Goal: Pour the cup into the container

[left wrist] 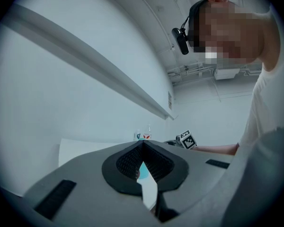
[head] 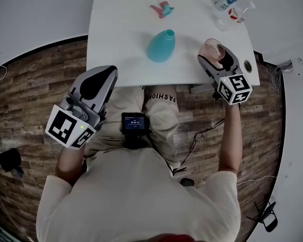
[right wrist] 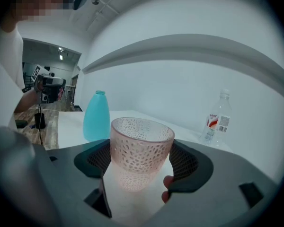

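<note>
A pink, dimpled see-through cup [head: 211, 47] [right wrist: 141, 148] stands upright on the white table [head: 121, 39] near its front right corner. My right gripper [head: 217, 55] [right wrist: 142, 159] reaches around it, one wide-spread jaw on each side. The pads [right wrist: 185, 161] lie close to the cup's walls without visibly squeezing it. A teal bottle [head: 161, 45] [right wrist: 96, 117] with its neck uncapped stands to the cup's left, mid-table. My left gripper [head: 107, 73] [left wrist: 142, 144] hangs off the table's front left edge, its jaws meeting at the tips with nothing in them.
A pink and teal spray head [head: 161, 8] lies at the back of the table. Two clear plastic bottles [head: 226, 0] [right wrist: 217, 119] are at the back right. A small roll [head: 248, 66] sits at the right front corner. Wood floor and cables surround the table.
</note>
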The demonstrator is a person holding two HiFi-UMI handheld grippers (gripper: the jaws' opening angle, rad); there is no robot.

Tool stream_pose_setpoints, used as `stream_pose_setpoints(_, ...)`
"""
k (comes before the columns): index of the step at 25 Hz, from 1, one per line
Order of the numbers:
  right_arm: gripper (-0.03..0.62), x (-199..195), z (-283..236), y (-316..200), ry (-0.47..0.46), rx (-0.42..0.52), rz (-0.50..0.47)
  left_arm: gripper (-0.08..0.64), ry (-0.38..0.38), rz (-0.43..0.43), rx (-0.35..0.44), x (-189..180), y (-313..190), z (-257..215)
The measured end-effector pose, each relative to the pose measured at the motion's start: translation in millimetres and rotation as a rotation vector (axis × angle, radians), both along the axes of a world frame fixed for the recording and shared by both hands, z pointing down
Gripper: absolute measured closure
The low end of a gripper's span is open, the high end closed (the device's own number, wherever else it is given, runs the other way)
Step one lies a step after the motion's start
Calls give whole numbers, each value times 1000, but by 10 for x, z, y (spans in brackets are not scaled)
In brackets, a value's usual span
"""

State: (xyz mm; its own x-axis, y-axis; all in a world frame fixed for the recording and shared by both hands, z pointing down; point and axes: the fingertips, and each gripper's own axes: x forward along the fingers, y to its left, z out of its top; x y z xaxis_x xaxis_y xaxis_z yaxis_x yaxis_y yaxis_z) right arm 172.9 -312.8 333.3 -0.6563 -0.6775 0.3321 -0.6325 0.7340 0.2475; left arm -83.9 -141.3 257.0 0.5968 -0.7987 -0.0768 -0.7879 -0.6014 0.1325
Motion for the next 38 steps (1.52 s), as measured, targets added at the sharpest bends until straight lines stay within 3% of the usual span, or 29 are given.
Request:
stream_pose_setpoints(5,210,-44,-246,41,-14,9,13,548,3,1,5,7,-10,-18)
stream_pose_setpoints(38,210,-826,-798,266,185,122,-21,549,-21,44,29,71,-133,-196)
